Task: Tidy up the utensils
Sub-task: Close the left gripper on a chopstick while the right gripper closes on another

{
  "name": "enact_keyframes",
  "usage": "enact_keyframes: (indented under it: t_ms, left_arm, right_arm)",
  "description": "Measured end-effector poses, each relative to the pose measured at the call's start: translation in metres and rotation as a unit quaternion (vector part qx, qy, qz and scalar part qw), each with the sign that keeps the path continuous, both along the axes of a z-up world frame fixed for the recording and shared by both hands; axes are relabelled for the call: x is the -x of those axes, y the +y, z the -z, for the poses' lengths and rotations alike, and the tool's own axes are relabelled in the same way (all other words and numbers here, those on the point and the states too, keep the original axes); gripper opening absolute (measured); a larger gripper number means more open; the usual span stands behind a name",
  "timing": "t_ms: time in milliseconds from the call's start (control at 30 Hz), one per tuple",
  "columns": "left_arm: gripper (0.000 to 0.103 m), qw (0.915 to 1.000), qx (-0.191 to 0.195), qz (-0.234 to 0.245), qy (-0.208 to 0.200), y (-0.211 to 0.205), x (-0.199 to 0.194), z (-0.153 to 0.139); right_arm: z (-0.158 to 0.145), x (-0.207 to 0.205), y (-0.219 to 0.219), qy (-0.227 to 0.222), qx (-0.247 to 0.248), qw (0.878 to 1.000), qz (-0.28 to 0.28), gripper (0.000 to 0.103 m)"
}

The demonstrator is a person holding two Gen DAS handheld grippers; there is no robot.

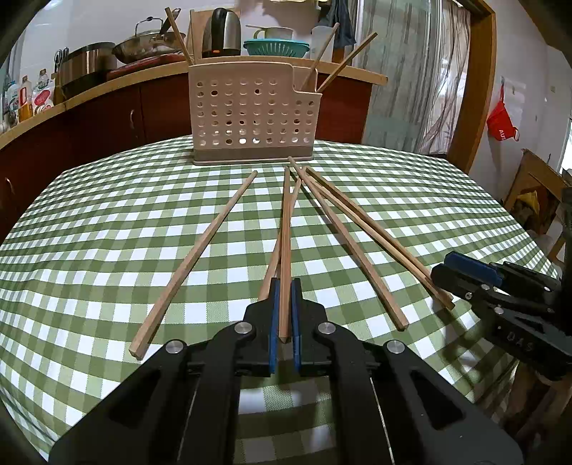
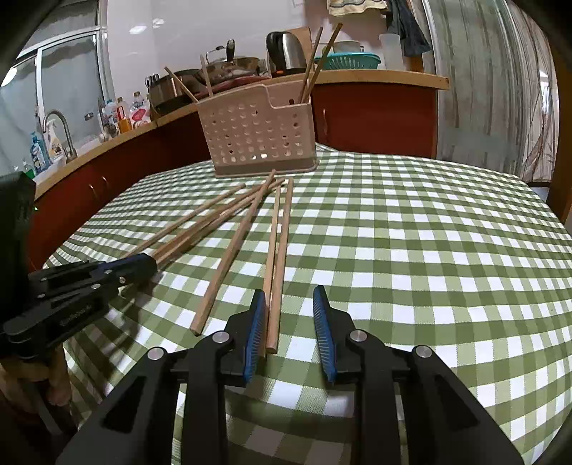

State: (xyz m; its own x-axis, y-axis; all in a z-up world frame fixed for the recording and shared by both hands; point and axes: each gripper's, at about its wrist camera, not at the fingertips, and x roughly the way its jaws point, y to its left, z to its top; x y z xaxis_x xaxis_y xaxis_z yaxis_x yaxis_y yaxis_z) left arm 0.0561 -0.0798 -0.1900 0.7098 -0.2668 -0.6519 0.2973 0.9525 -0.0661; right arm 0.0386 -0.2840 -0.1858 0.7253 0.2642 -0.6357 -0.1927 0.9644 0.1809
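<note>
Several wooden chopsticks lie fanned out on the green checked tablecloth, in front of a beige perforated holder that has a few chopsticks standing in it. My left gripper is shut on one chopstick near its thick end, low over the cloth. My right gripper straddles the near ends of a side-by-side pair of chopsticks. Its left pad is right beside them, its right pad stands clear, and the jaws are open.
A wooden counter behind the table holds a kettle, pots, a teal colander and bottles, with a sink tap at the left. A red bag hangs at the right. The table edge drops off close below both grippers.
</note>
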Motion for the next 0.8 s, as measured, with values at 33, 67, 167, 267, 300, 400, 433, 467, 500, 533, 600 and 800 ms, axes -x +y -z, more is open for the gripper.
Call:
enact_keyframes:
  t_ms: [33, 67, 167, 267, 300, 400, 433, 467, 500, 533, 600, 800]
  left_arm:
    - [0.006, 1.0000, 0.000, 0.000, 0.000, 0.0002, 0.0004, 0.0001]
    - [0.006, 1.0000, 0.000, 0.000, 0.000, -0.0002, 0.0003, 0.0002]
    - [0.006, 1.0000, 0.000, 0.000, 0.000, -0.0002, 0.0003, 0.0002]
    - [0.006, 1.0000, 0.000, 0.000, 0.000, -0.0001, 0.0001, 0.0003]
    - [0.006, 1.0000, 0.000, 0.000, 0.000, -0.0001, 0.0001, 0.0003]
    - [0.006, 1.0000, 0.000, 0.000, 0.000, -0.0003, -0.0001, 0.0002]
    - [0.006, 1.0000, 0.000, 0.000, 0.000, -0.0003, -0.0001, 0.0002]
    - [0.006, 1.0000, 0.000, 0.000, 0.000, -0.0003, -0.0001, 0.0002]
    - [0.006, 1.0000, 0.000, 0.000, 0.000, -0.0004, -0.0002, 0.0003]
    - [0.006, 1.0000, 0.000, 0.000, 0.000, -0.0005, -0.0002, 0.0003]
    - [0.006, 1.0000, 0.001, 0.000, 0.001, -0.0003, -0.0002, 0.0002]
    - [0.006, 1.0000, 0.002, -0.001, 0.002, -0.0001, 0.0006, -0.0001]
  right_arm:
    - [0.0000, -0.0002, -0.0004, 0.000, 0.001, 1.000, 0.002, 0.028]
    - [-0.0002, -0.0009, -0.0007, 0.000, 0.003, 1.000, 0.004, 0.028]
    - [0.0006, -0.0015, -0.0029, 0.000, 0.004, 1.000, 0.009, 0.028]
    - [0.0015, -0.0016, -0.0008, 0.003, 0.003, 1.000, -0.001, 0.028]
    - [0.0024, -0.0015, 0.0007, 0.004, 0.005, 1.000, -0.003, 0.028]
    - [0.0021, -0.0012, 0.0025, -0.001, 0.018, 1.000, -0.003, 0.025]
    - [0.0025, -0.0013, 0.0010, -0.002, 0.019, 1.000, 0.000, 0.024]
    - [0.0030, -0.0012, -0.0017, -0.003, 0.018, 1.000, 0.004, 0.018]
    - [0.0032, -0.0014, -0.0029, -0.003, 0.016, 1.000, 0.005, 0.017]
    - [0.0034, -0.0013, -0.0035, -0.003, 0.013, 1.000, 0.005, 0.017]
    - [0.0038, 0.0003, -0.0011, -0.008, 0.012, 1.000, -0.005, 0.017]
    - [0.0058, 0.0027, 0.0001, -0.022, 0.017, 1.000, -0.007, 0.008]
